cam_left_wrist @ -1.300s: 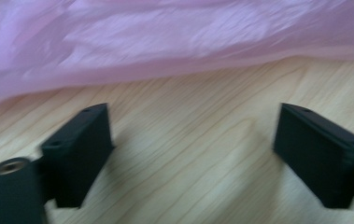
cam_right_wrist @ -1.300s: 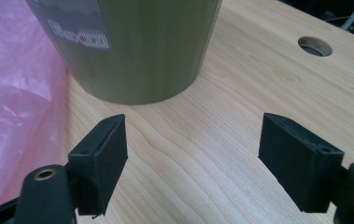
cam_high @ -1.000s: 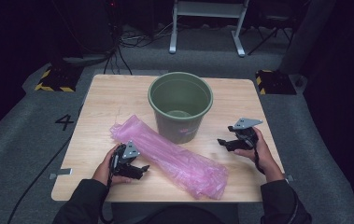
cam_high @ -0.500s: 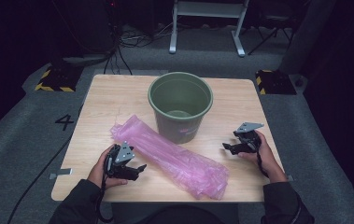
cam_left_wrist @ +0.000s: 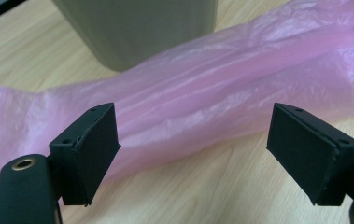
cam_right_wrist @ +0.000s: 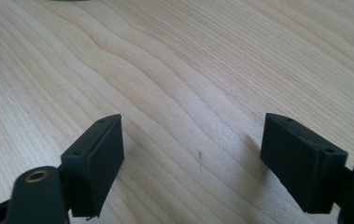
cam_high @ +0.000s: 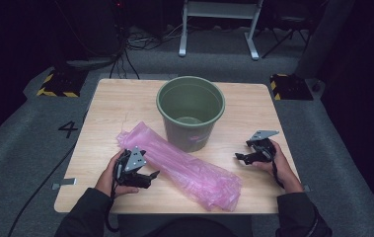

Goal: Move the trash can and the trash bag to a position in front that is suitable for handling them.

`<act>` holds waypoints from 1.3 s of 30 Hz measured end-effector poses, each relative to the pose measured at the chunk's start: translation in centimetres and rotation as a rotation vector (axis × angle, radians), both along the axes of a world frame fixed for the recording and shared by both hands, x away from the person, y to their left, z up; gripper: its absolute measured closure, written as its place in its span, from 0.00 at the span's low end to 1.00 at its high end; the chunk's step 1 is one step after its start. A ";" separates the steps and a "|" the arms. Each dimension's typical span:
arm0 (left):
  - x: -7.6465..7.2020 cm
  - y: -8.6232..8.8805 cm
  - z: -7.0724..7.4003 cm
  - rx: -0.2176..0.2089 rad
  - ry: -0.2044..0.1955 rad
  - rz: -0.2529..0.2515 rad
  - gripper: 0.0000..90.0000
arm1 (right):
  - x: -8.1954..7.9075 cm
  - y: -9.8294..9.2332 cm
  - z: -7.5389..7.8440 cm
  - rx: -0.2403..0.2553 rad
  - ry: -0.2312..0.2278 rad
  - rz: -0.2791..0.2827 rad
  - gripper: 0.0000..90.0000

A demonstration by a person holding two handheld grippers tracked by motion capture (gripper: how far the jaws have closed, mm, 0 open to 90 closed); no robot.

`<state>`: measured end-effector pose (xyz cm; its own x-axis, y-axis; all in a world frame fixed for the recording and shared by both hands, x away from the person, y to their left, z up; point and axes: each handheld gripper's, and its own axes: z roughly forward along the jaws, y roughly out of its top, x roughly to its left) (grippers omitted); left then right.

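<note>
Wooden table (cam_high: pixel 125 103); pink bag (cam_high: pixel 184 168) beside green bucket (cam_high: pixel 190 112); left gripper (cam_high: pixel 152 174) and right gripper (cam_high: pixel 238 157) both gape empty.

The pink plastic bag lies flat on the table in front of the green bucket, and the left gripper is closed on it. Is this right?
Not quite. The left gripper is open: in the left gripper view its jaws stand wide apart, with the pink plastic bag lying beyond them. The bag does lie flat before the green bucket.
</note>
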<state>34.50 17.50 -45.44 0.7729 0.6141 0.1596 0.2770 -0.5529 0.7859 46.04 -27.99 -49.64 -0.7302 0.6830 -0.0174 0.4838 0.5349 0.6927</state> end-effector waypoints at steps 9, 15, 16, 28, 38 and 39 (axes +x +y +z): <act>0.6 -4.4 0.1 0.013 0.003 -0.122 0.18 | 0.0 -0.1 -0.4 0.032 -0.017 -0.005 0.20; 1.2 -6.7 -1.1 0.047 0.050 -0.186 0.18 | 0.0 -0.1 -0.5 0.042 -0.025 -0.005 0.19; 1.3 -6.8 -1.3 0.055 0.056 -0.192 0.18 | 0.0 -0.1 -0.5 0.043 -0.026 -0.005 0.19; 2.9 -6.8 -3.9 0.067 0.146 -0.170 0.27 | 0.0 -0.1 -0.6 0.048 -0.030 -0.003 0.18; 3.9 -6.3 -4.3 0.063 0.168 -0.205 0.33 | 0.1 -0.1 -0.6 0.049 -0.032 0.000 0.18; 4.1 -6.1 -4.5 0.034 0.189 -0.196 0.34 | 0.0 -0.1 -0.7 0.049 -0.033 0.000 0.18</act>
<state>38.63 11.36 -49.90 0.8944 0.4468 0.0194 0.3021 -0.6355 0.7105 46.09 -28.09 -50.29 -0.7298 0.6837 -0.0074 0.4606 0.4995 0.7337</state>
